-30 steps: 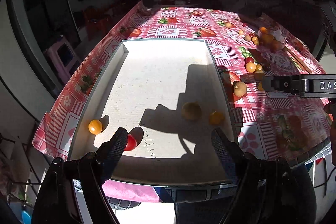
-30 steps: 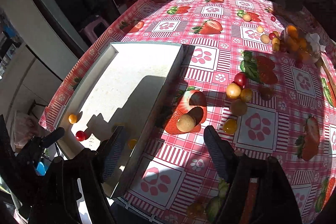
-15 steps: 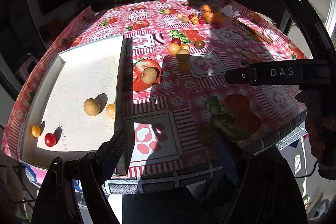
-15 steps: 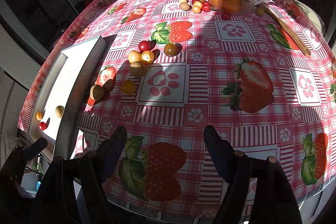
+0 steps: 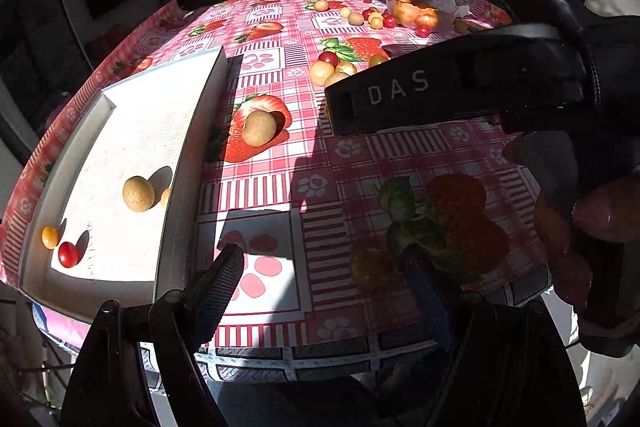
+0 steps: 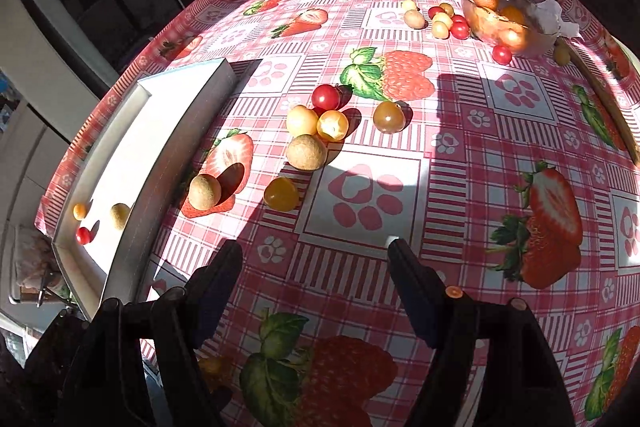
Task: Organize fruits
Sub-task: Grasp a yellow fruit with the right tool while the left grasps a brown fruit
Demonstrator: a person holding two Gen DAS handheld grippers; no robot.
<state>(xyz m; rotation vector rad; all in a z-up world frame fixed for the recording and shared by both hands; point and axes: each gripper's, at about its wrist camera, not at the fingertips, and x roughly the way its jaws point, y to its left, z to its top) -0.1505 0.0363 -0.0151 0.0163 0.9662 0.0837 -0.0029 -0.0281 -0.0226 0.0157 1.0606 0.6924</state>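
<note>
Between picks: both the left gripper (image 5: 320, 279) and right gripper (image 6: 316, 263) spread, empty. Four small fruits inside shallow white tray (image 6: 176, 131); round tan fruit (image 6: 204, 191) just beside it. Next: reach, pinch gently.

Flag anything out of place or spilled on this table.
Loose fruit is scattered over the tablecloth, not gathered: a tan fruit just outside the white tray, a cluster mid-table, more beside the glass bowl. Crumpled white paper lies against the bowl. Only four fruits sit in the tray. Nothing looks damaged.
</note>
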